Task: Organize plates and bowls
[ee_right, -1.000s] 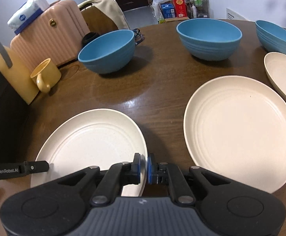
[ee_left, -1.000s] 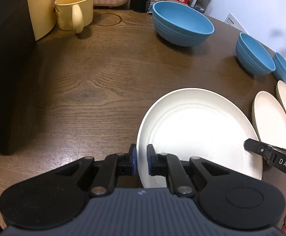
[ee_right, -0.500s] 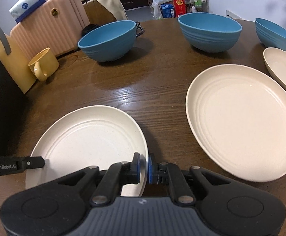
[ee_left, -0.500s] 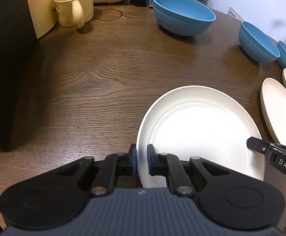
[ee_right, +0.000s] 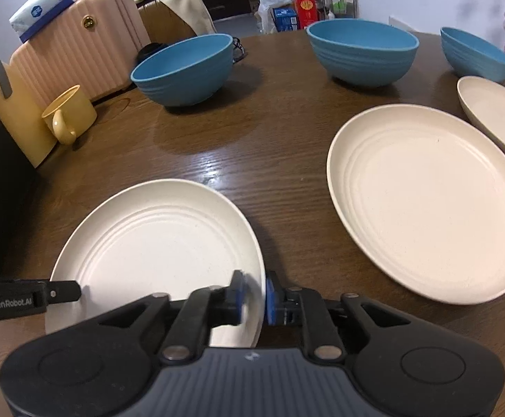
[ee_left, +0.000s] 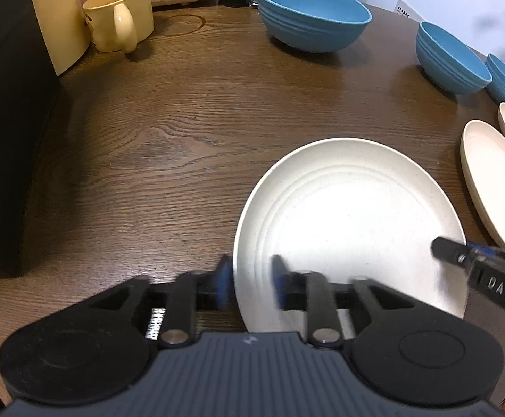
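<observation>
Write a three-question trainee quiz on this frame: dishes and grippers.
1. True or false: the near plate lies between the jaws of both the left gripper and the right gripper.
2. How many blue bowls stand on the table? A) two B) three C) four
3. Fill in: the yellow mug stands beside the ____ blue bowl as the right wrist view shows them.

Key: 1 true, and both sets of jaws are opening. 2 B. 3 leftmost.
</observation>
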